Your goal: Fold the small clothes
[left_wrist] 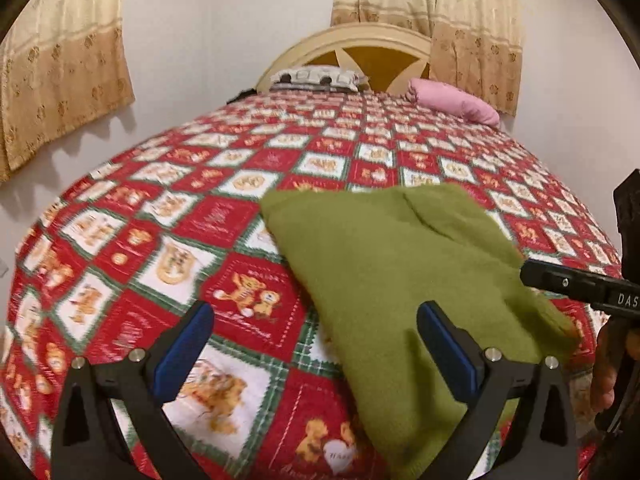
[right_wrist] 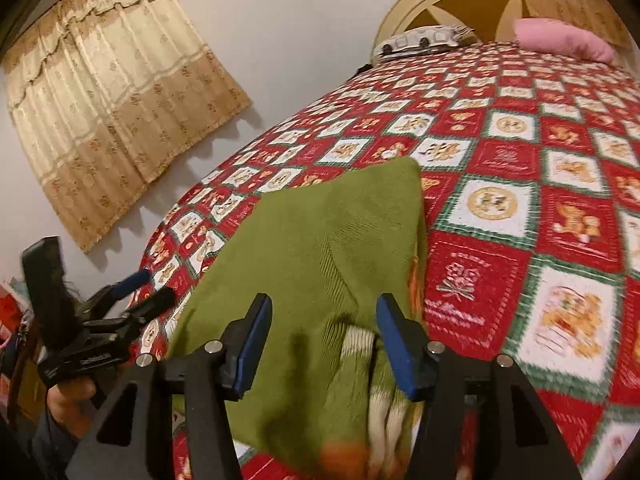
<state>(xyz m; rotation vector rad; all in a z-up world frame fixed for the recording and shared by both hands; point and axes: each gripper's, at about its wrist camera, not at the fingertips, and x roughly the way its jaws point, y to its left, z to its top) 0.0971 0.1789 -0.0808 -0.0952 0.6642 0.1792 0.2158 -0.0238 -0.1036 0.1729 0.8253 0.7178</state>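
Pale walls and beige patterned curtains (right_wrist: 116, 120) frame a bed covered by a red, white and green patchwork quilt printed with teddy bears (left_wrist: 168, 264), running back to a cream arched headboard (left_wrist: 344, 44) with a grey-and-white pillow (left_wrist: 316, 78) and a pink pillow (left_wrist: 452, 100) in front of it.

At the left, the left gripper (left_wrist: 314, 350) has its blue-padded jaws spread as wide as they go, over bare quilt and the near left edge of the garment; nothing is between the pads. In the middle lies the olive-green knitted garment (left_wrist: 384, 256), partly folded into a rough wedge on the near part of the bed, its far corner pointing toward the headboard. A cream ribbed cuff or hem (right_wrist: 360, 344) shows at its near right edge. To the right, the right gripper (right_wrist: 318, 340) stands partly open above that near edge, the pads straddling the knit without pressing it, so I judge it holds nothing.

The knit looks soft, light and limp; it should drape and sag when lifted, and it could cling to the quilt. Corners and the thicker ribbed edge seem the best places to pinch, one gripper at each side, so a fold carries over evenly.
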